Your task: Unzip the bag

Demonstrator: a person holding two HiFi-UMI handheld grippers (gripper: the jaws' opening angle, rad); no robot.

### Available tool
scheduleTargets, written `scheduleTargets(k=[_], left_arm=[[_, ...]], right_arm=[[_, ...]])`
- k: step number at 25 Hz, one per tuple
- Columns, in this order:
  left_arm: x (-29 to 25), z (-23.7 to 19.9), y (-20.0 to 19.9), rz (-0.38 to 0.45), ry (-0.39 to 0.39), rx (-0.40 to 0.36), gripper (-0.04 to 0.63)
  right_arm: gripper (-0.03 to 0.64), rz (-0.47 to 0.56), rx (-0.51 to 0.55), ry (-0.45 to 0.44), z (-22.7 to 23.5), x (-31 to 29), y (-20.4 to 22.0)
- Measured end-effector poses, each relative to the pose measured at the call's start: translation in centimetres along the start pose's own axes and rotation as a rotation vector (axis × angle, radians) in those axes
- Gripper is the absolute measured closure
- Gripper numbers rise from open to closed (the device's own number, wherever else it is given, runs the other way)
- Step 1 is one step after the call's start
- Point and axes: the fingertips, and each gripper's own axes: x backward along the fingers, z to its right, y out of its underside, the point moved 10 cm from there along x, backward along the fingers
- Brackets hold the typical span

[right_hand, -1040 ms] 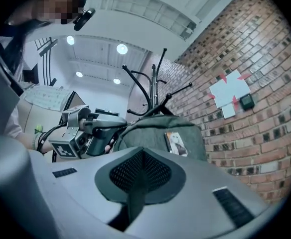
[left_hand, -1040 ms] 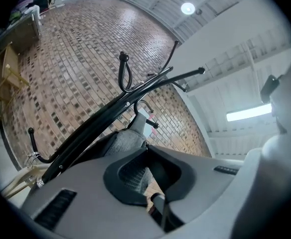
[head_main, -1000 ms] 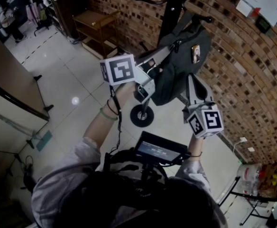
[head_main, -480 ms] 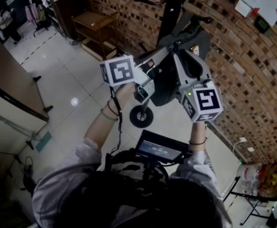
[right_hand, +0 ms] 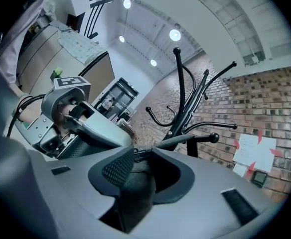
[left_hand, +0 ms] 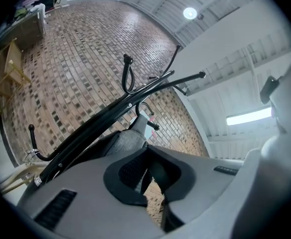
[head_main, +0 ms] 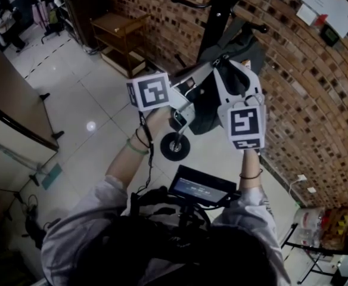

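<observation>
The dark bag (head_main: 201,111) hung from a black stand (head_main: 217,11) at upper centre of the head view, before a brick wall (head_main: 305,94). Most of it was covered by the two grippers, and its zip could not be traced there.

The left gripper (head_main: 214,64) reached in from the left; its tips were lost against the bag. In the left gripper view the gripper (left_hand: 144,176) was clenched on a thin dark strip of the bag, with grey fabric (left_hand: 123,141) rising just above the pads. Whether that strip was a strap or a fold was hard to tell.

The right gripper (head_main: 235,70) came up from lower right, its marker cube (head_main: 244,126) hiding the hand. In the right gripper view it (right_hand: 135,176) was clamped on a fold of the bag (right_hand: 135,200), with a small zip piece (right_hand: 137,153) showing at the top of the pads. The bag's lower part was cut off by the gripper body. The left gripper (right_hand: 71,113) showed at the left of that frame.
</observation>
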Motion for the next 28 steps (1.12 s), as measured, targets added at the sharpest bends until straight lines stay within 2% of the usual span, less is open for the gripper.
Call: scheduleTargets(k=[2,8,11,14,19,28], left_arm=[[-0.3,0.1,-0.1,-0.002,0.016,-0.016,0.589],[-0.2,0.0,0.1,0.006,0.028,-0.015,0.589],[0.0,-0.1,0.1,0.01,0.03,-0.022,0.589],[0.0,-0.1,0.2,0.007,0.026,-0.056,0.589],[0.3,-0.1,0.7,-0.014,0.015,-0.129,0.589],[1.3,-0.9,1.5,0.005,0.034,-0.111,0.589]], right_arm=[[0.54,0.002,0.013,0.003,0.1,0.0,-0.1],[0.581,0.033,0.047,-0.017,0.4,0.3,0.2],[0.621,0.03,0.028,0.016,1.0,0.7,0.1],[0.624,0.022,-0.016,0.01,2.0,0.7,0.2],[0.623,0.06,-0.015,-0.029,2.8,0.4,0.7],[0.615,0.076,-0.068,-0.04,4.0,0.6,1.1]])
